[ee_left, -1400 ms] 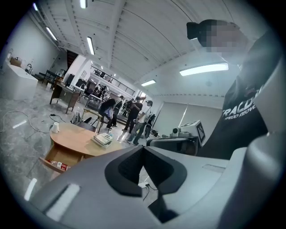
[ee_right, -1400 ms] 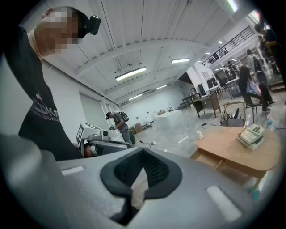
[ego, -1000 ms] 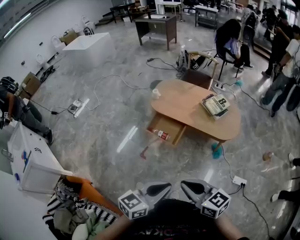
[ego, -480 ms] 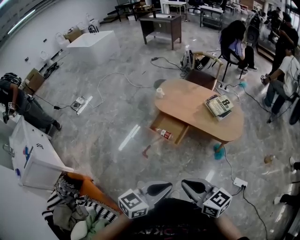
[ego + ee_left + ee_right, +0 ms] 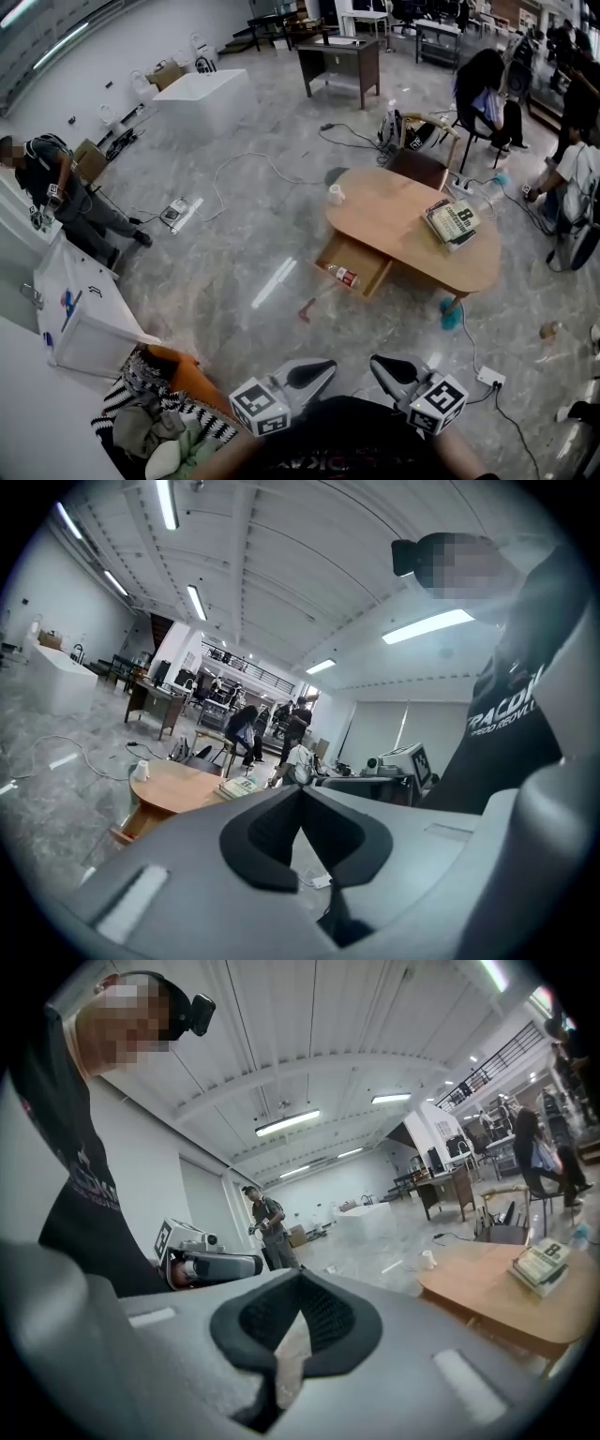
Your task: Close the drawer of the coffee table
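The desk [image 5: 398, 225] is a low coffee table with a smooth, oval top of light wood, and it stands on a glossy grey marbled floor [image 5: 234, 244]. Its one drawer [image 5: 349, 258], a shallow rectangular wooden box, is pulled out of the desk's near long side and stands open. One small bottle [image 5: 346, 276] with a reddish label lies on its side inside the drawer, near the front edge.

On the desk top, one white cup [image 5: 335, 194] stands at the left end. One stack of books [image 5: 454, 222] lies toward the right end, with a large "8" on the green and white top cover. One turquoise tufted thing [image 5: 451, 314] rests on the floor by the desk's near right leg; what it is I cannot tell. One dark brown chair [image 5: 419, 167] stands just behind the desk.

The two grippers are well apart from the desk, on its near side, close to the person's chest. Each is made of grey moulded plastic with black textured pads and carries one white cube with black square markers. The left gripper [image 5: 314, 375] has its jaws pressed together with nothing between them. The right gripper [image 5: 394, 370] is pressed together too, and it is also empty.
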A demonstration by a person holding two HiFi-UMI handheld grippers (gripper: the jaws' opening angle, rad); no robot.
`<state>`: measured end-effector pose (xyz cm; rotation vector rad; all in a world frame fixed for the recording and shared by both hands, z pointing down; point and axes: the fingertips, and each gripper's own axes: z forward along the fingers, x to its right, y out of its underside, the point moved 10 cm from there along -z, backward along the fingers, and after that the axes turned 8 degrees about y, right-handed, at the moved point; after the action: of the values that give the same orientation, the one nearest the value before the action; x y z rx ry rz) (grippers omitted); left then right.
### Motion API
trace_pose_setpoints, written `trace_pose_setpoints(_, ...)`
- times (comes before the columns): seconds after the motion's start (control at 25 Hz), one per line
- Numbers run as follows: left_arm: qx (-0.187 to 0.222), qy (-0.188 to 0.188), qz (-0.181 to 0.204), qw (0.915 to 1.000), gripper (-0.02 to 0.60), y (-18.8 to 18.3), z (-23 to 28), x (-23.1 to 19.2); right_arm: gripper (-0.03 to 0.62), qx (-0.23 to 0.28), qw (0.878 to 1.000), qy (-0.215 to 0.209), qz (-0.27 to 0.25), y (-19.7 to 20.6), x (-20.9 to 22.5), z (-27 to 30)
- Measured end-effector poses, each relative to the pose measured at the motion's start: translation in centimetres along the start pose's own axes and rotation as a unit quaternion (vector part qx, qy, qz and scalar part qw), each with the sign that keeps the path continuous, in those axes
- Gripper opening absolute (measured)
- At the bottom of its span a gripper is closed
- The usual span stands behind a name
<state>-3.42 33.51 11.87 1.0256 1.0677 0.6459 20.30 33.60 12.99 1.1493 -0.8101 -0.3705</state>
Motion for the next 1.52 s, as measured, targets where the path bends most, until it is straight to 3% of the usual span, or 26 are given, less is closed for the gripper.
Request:
trace_pose_setpoints(0.16, -0.003, -0.009, -0.003, 1.0, 0.0, 0.0, -0.9, -0.5, -0.002, -0.009, 1.0, 0.009, -0.019, 0.0, 0.0, 0.4)
trace_pose_setpoints(0.48, -0.01, -0.032, 0.0, 0.9995, 0.0, -0.4, -0.7, -0.7, -0.002, 0.012, 0.999, 0.02, 0.022, -0.2, 1.3, -0.4)
trace_pose_setpoints(0.76, -0.021, -0.028, -0.001, 0.9994, 0.0, -0.9, 0.2, -3.7, -0.002, 0.022, 0.998, 0.056, 0.029, -0.6, 3.8, 0.1)
trace_pose_setpoints(1.0, -0.022, -0.001, 0.008, 0.9997, 0.0, -3.0, -0.5, -11.3, -0.002, 0.02, 0.994, 0.099, 0.032, -1.0, 4.9, 5.3)
trace_pose_setpoints(1.24, -0.047, 0.039, 0.014, 0.998, 0.0, -6.4, -2.9, -20.6, -0.002, 0.026, 0.985, 0.165, 0.039, -2.6, 5.1, 12.7)
trace_pose_setpoints(1.52, -0.051, 0.057, 0.017, 0.9969, 0.0, -9.8, -5.9, -30.9, -0.002, 0.03, 0.976, 0.211, 0.042, -4.4, 4.0, 20.5)
